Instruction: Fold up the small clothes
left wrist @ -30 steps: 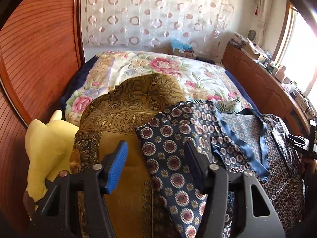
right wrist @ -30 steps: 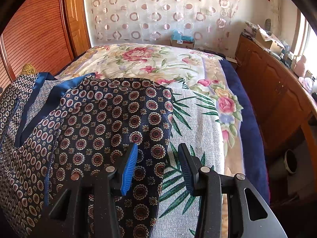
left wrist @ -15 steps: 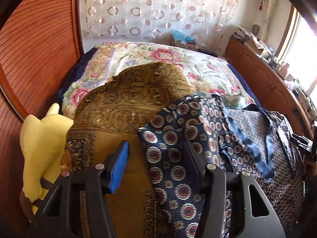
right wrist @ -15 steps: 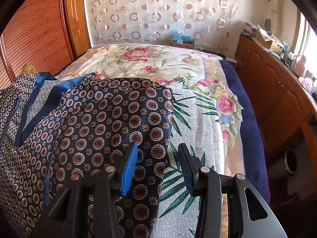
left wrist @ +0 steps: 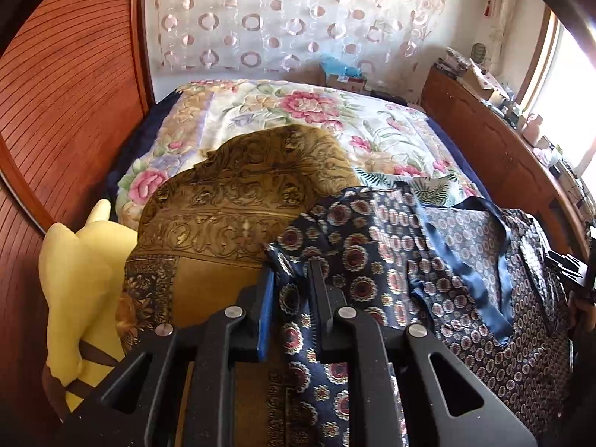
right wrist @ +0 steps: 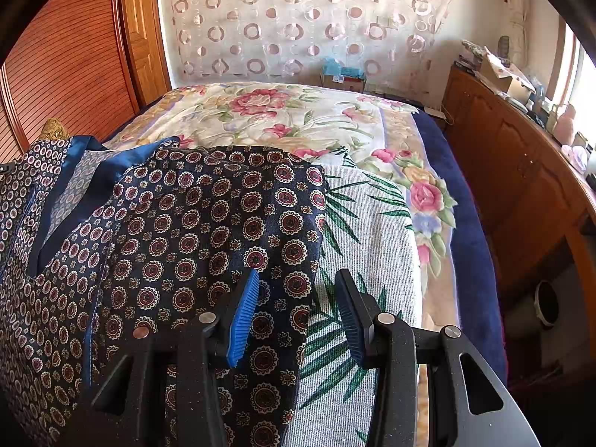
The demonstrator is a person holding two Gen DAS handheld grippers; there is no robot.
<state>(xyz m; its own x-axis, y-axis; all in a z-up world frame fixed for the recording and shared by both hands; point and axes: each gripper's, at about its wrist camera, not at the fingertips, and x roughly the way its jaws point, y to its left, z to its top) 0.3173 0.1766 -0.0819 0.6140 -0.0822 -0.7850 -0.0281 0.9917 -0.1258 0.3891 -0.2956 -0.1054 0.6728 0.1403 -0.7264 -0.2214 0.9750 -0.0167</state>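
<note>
A navy garment (left wrist: pixel 372 260) with round medallion print and blue satin trim lies spread on the bed. My left gripper (left wrist: pixel 291 266) is at the garment's left edge. Its jaws are closing, and a bunched fold of the navy fabric is pinched between the pads. In the right wrist view the same garment (right wrist: pixel 193 223) fills the left half. My right gripper (right wrist: pixel 298 273) hovers open over the garment's right edge. One of its fingers is above the navy cloth and the other above a palm-leaf towel (right wrist: pixel 372 231); nothing is gripped.
A golden-brown patterned cloth (left wrist: pixel 242 193) lies under and left of the garment, with a yellow plush toy (left wrist: pixel 78 272) beside it. A floral bedspread (left wrist: pixel 298 111) covers the bed. A wooden wardrobe (left wrist: pixel 67 93) stands on the left and a cluttered wooden cabinet (right wrist: pixel 521 171) on the right.
The left gripper's jaws have come together from wide apart onto the garment's left edge, and the fabric there has bunched up. The right gripper has stayed still.
</note>
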